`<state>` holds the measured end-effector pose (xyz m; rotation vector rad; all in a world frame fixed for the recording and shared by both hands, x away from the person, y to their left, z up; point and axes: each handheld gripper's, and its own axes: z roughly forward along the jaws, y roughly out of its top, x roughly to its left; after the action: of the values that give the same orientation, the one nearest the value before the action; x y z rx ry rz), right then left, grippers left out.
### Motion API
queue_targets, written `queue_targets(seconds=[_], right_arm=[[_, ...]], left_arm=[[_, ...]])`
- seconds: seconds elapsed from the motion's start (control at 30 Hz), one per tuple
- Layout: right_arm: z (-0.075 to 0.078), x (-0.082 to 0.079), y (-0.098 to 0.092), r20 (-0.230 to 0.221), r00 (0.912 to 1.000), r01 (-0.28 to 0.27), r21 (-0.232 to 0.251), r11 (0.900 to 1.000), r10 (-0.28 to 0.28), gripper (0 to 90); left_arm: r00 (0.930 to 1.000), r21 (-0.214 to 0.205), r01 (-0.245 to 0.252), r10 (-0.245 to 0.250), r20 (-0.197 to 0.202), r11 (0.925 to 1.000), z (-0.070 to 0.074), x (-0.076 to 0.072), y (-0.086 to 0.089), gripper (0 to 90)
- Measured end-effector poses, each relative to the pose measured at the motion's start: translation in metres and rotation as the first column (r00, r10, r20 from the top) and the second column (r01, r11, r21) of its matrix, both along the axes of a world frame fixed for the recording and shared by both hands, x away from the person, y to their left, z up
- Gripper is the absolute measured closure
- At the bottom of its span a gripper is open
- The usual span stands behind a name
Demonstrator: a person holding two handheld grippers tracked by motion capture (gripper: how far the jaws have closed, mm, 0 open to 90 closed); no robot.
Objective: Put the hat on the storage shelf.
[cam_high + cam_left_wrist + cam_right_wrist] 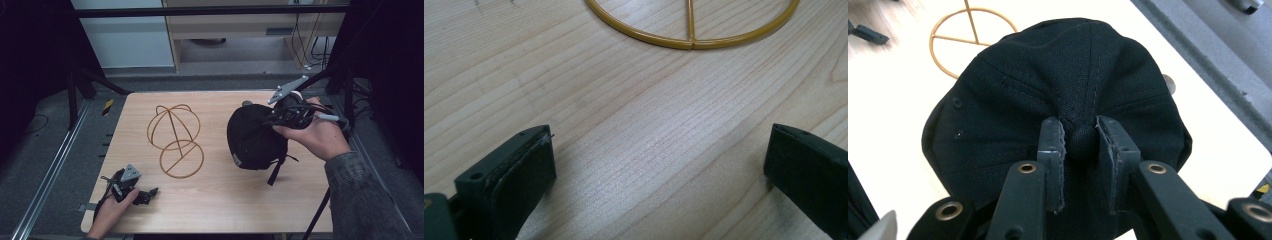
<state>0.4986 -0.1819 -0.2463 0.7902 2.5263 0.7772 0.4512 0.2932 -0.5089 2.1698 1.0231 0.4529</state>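
Here a person works at a wooden bench (pixel 220 210) with a gripper in each hand. The right gripper (pixel 1080 137) has its jaws clamped on the top button of a black cap (pixel 1063 75), pinching the crown fabric around it. In the high view the cap (pixel 252 137) hangs over the right side of the bench, its strap dangling. It looks light, soft and floppy, so a grip at the button lets the sides droop; the stiffer brim would likely give firmer control. A gold wire hat stand (pixel 174 140) sits at mid-bench, empty. The left gripper (pixel 142 196) rests near the front left edge, jaws wide apart, holding nothing.
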Motion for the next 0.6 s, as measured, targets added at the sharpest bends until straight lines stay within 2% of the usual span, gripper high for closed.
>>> queue_targets(seconds=[0.1,0.37,0.6], right_arm=[[0.005,-0.002,0.0,0.008,1.0,-0.001,0.004,1.0,0.001,74.0],[0.027,-0.011,0.004,0.073,0.9972,-0.023,0.032,0.9992,0.021,74.0],[0.035,-0.017,0.009,0.096,0.9948,-0.038,0.047,0.9982,0.034,74.0]], left_arm=[[1.0,0.0,0.0,0.0,0.0,1.0,0.0,0.0,0.0,0.0],[1.0,0.001,0.0,0.0,0.0,1.0,0.0,0.0,0.0,0.0],[1.0,0.0,0.0,0.0,0.0,1.0,0.0,0.0,0.0,0.0]])
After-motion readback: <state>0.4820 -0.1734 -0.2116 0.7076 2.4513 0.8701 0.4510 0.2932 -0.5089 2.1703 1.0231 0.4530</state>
